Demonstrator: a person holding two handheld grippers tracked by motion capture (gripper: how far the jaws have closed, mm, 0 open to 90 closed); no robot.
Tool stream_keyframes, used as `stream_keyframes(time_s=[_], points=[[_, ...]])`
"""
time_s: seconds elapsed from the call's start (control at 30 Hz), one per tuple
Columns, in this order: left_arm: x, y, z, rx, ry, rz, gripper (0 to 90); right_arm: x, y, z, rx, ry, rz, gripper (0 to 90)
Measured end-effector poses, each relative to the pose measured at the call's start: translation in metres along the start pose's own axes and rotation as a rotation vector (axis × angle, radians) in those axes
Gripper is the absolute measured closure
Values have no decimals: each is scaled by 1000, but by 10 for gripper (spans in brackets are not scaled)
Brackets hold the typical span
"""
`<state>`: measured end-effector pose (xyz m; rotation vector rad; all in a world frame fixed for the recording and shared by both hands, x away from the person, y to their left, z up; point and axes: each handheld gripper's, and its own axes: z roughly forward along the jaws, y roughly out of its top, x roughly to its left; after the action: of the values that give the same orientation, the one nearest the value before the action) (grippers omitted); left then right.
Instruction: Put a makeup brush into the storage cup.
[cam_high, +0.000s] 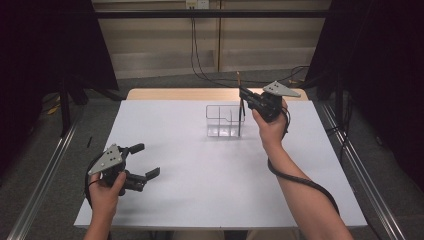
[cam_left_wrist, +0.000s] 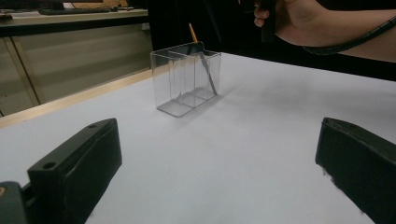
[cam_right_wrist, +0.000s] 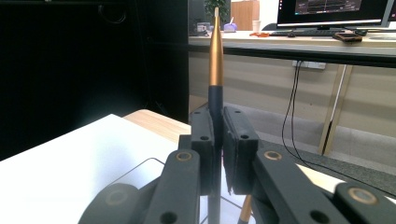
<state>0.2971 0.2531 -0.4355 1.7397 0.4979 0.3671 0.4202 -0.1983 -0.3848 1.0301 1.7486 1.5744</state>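
Observation:
A clear plastic organiser (cam_high: 224, 120) with several compartments stands on the white table (cam_high: 200, 170) towards the back. My right gripper (cam_high: 246, 97) is shut on a thin dark pen with a gold tip (cam_right_wrist: 215, 65), held upright with its lower end down inside the organiser's right compartment (cam_left_wrist: 208, 74). In the right gripper view the black pads (cam_right_wrist: 237, 140) press the pen from both sides. My left gripper (cam_high: 145, 160) rests low at the table's front left, open, nothing between its black fingers (cam_left_wrist: 79, 163). It points towards the organiser (cam_left_wrist: 185, 79).
A wooden strip (cam_high: 185, 94) runs along the table's far edge. Cables (cam_high: 200, 65) hang by the back wall. Metal rails (cam_high: 45, 175) flank the table on the floor. Desks with monitors (cam_right_wrist: 327, 9) stand beyond.

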Motion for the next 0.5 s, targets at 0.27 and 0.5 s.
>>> stream_keyframes(time_s=[0.27, 0.5], points=[[0, 0, 0, -2, -1, -1, 4, 1, -2, 4, 6, 2, -2, 834], [0, 0, -1, -6, 1, -5, 4, 2, -3, 7, 10, 3, -4, 834]])
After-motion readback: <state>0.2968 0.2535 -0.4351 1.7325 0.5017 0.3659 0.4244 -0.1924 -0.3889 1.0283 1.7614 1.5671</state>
